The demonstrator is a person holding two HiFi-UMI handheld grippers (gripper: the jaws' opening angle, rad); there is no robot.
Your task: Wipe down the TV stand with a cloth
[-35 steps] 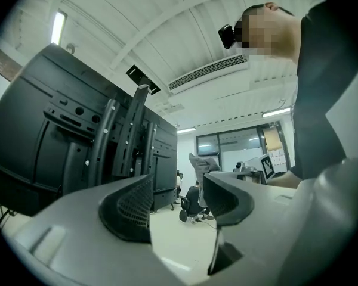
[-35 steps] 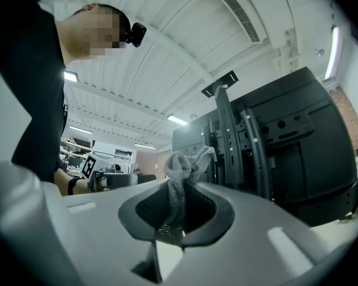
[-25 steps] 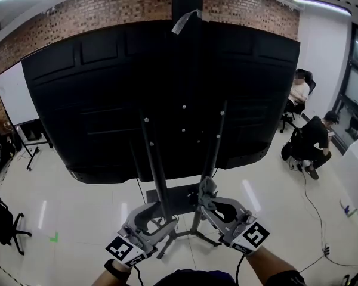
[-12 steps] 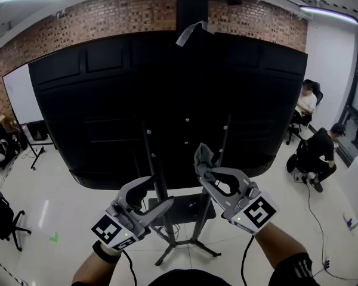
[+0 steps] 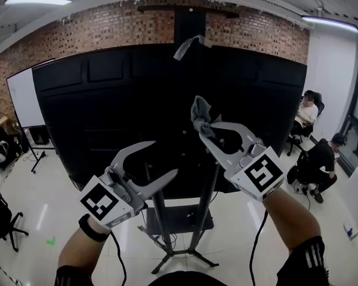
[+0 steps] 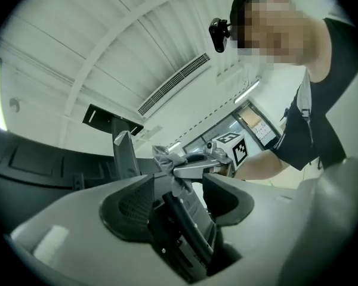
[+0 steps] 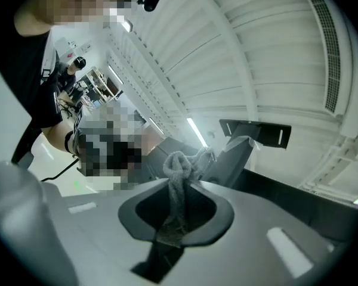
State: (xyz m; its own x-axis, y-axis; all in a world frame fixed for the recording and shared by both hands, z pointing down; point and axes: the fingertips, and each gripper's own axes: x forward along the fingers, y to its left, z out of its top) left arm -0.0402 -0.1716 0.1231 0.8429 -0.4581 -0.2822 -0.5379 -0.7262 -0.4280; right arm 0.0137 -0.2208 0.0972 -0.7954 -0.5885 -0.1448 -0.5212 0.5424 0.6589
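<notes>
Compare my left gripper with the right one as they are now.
The right gripper is shut on a grey cloth; the left gripper has its jaws apart and holds nothing. In the head view the right gripper sits higher than the left gripper, with its cloth in front of the black back of the TV. Both carry a marker cube and point up toward the TV.

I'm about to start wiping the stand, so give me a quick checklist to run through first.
1. Grip: ok, the right gripper is shut on the cloth.
2. Spare tool: ok, the left gripper is open, with nothing between its jaws.
3. Contact: not ok, the cloth is raised before the TV back, not touching the stand.
4. Room: ok, the bystanders are far off at the right.
5. Dirt on the stand: cannot tell.
</notes>
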